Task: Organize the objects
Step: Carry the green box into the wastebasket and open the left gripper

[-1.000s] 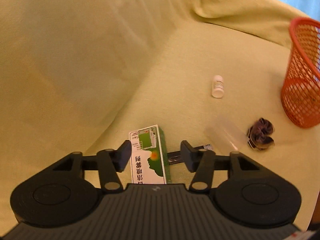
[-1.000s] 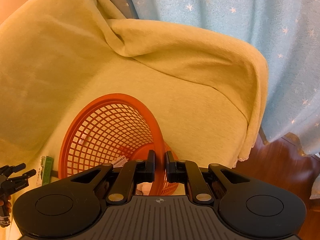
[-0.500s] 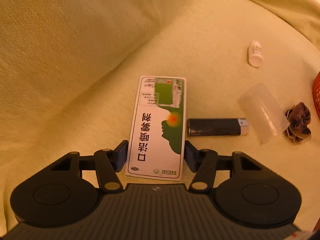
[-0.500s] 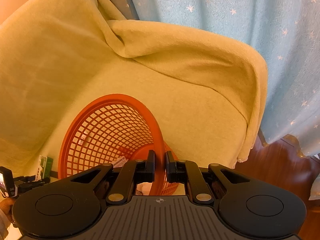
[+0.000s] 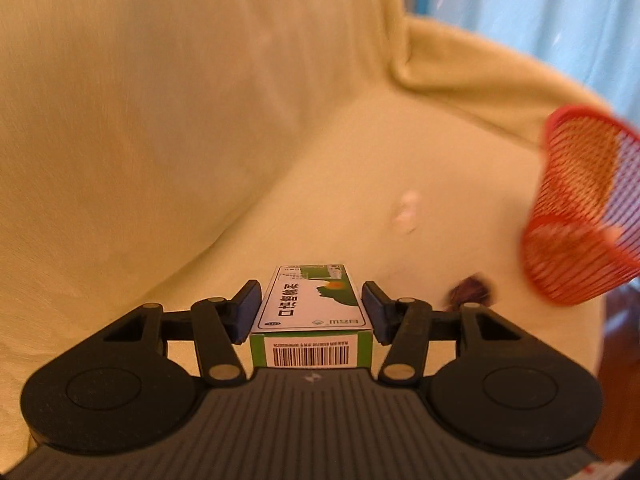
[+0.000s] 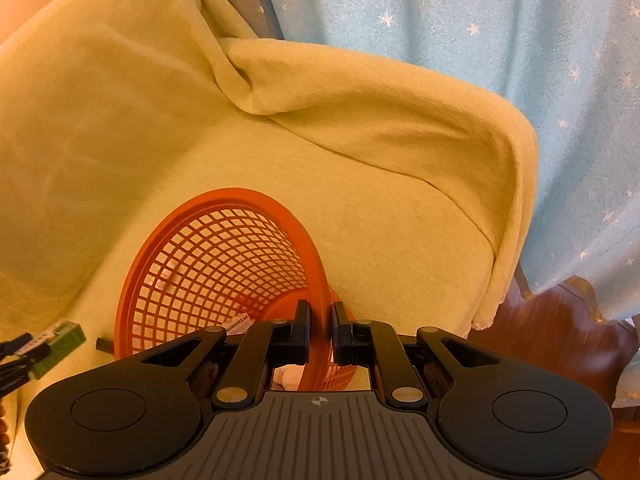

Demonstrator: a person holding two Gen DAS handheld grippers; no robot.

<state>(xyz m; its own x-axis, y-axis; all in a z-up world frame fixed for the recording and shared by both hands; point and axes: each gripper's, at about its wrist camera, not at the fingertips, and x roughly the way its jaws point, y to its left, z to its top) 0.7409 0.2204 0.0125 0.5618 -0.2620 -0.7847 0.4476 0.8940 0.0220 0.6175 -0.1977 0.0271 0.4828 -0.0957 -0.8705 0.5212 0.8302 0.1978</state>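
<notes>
Low in the centre of the left wrist frame, the left gripper (image 5: 311, 314) pinches a green and white box (image 5: 312, 312) between its pads, barcode end toward the camera, apparently lifted off the yellow blanket (image 5: 168, 128). At the right edge of that frame an orange mesh basket (image 5: 576, 220) leans tilted; in the lower centre of the right wrist frame the right gripper (image 6: 320, 332) is clamped on the basket's rim, holding it tipped with its mouth toward the left of the frame. Judging by this, sorting has barely started: apart from a small label on its mesh, the part of the basket's inside that shows looks empty, and the box is not yet in. Left on the blanket are a small white bottle (image 5: 408, 212), blurred, right of centre, and a dark crumpled item (image 5: 470, 294) by the right finger. Other pieces may lie hidden behind the gripper.
</notes>
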